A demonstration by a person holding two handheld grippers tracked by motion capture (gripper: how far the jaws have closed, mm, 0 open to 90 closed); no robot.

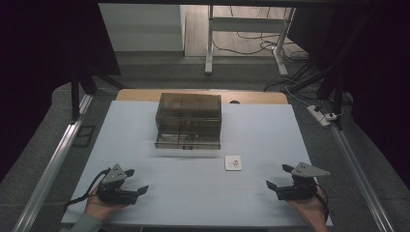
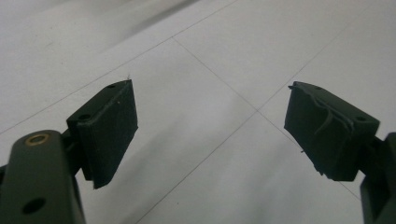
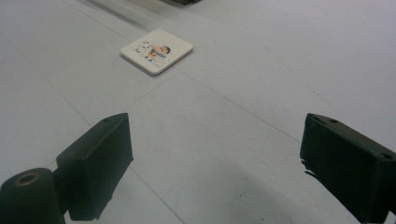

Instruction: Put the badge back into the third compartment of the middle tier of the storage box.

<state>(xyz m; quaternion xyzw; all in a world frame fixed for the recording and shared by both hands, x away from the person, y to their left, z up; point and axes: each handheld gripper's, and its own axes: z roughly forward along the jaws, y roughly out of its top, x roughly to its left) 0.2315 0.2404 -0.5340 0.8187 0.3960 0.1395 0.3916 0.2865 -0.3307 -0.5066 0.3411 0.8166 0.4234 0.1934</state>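
Observation:
A small white square tile [image 1: 233, 163] with a cartoon picture lies flat on the white table, right of centre; in the right gripper view the tile [image 3: 157, 50] is ahead and to the left of the jaws. Behind it stands a dark see-through drawer box [image 1: 189, 120] at mid-table. My left gripper [image 1: 136, 180] rests near the front left edge, open, nothing between its jaws [image 2: 210, 130]. My right gripper [image 1: 279, 176] rests near the front right, also open and empty [image 3: 215, 158]. The tile is well apart from both.
The white table [image 1: 145, 145] ends in metal rails at left and right. Beyond its far edge are a wooden strip, a desk frame, cables and a power strip [image 1: 321, 115] on the floor.

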